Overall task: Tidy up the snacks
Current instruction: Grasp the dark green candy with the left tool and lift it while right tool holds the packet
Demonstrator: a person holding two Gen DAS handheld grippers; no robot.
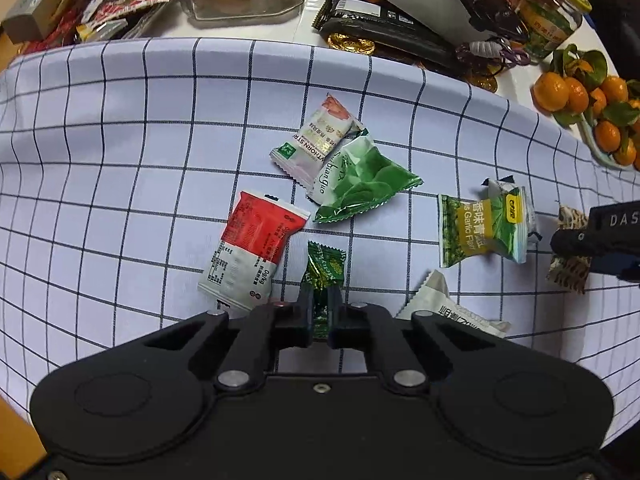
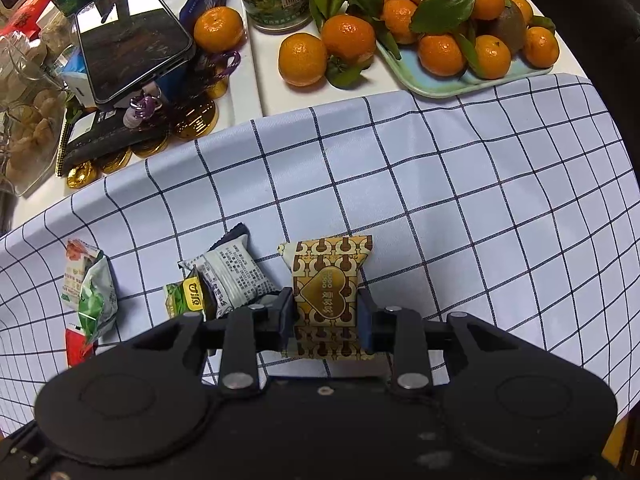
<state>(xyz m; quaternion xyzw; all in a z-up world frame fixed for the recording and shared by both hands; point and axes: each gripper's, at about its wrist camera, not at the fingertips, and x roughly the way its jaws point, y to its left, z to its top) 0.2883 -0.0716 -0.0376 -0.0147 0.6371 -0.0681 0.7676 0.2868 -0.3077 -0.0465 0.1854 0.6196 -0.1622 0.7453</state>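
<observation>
Left wrist: left gripper [image 1: 320, 308] clamped on a dark green candy [image 1: 325, 268], low over the checked cloth [image 1: 120, 120], beside the red-white packet [image 1: 256, 244].

Right wrist: right gripper [image 2: 326, 316] clamped on a gold-brown packet [image 2: 326, 292], above the cloth, near the grey packet [image 2: 236, 276].

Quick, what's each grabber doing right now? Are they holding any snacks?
Left gripper: closed on a small dark green foil-wrapped candy.
Right gripper: closed on a gold-and-brown patterned snack packet with a heart.
</observation>
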